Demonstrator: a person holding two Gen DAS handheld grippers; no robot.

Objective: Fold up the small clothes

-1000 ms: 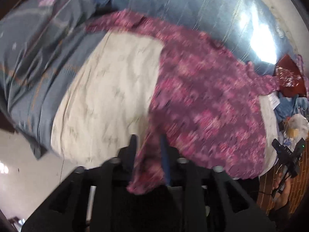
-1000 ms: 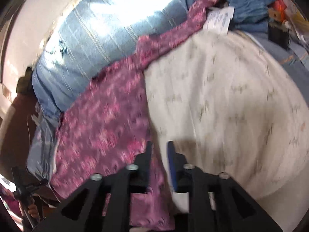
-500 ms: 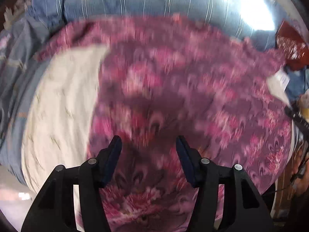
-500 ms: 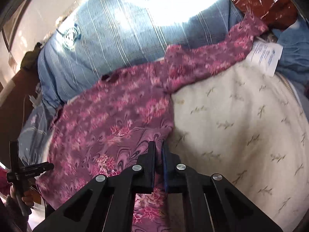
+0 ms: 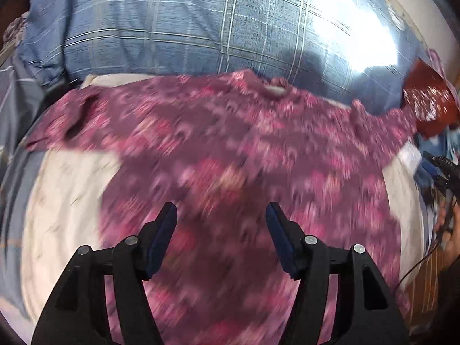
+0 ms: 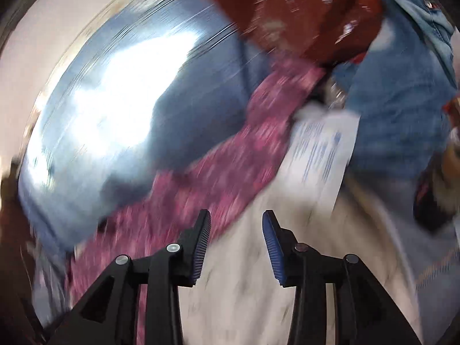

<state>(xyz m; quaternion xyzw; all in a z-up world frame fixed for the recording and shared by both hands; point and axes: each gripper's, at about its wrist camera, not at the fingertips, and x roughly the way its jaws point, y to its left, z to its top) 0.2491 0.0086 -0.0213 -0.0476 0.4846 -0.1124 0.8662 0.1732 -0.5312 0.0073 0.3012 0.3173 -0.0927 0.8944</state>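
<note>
A pink and purple patterned garment (image 5: 230, 155) lies spread flat on a cream sheet (image 5: 63, 207), its neck toward the blue checked pillow (image 5: 178, 28) and a sleeve out to each side. My left gripper (image 5: 220, 215) hovers over the garment's middle, its jaws opening, nothing between them. In the right wrist view one sleeve (image 6: 230, 166) runs diagonally across the cream sheet (image 6: 258, 287). My right gripper (image 6: 235, 224) is above the sheet just right of that sleeve, jaws opening and empty. The picture is blurred.
A dark red shiny bag (image 6: 302, 11) and blue denim clothes (image 6: 396, 95) lie at the far right, with a printed paper sheet (image 6: 322, 149) beside the sleeve end. The other gripper and a hand (image 5: 448, 230) show at the left wrist view's right edge.
Both grippers held the garment's hem a second ago and have let go. The left jaws widened and moved over the spread garment. The right gripper swung toward the sleeve end and opened.
</note>
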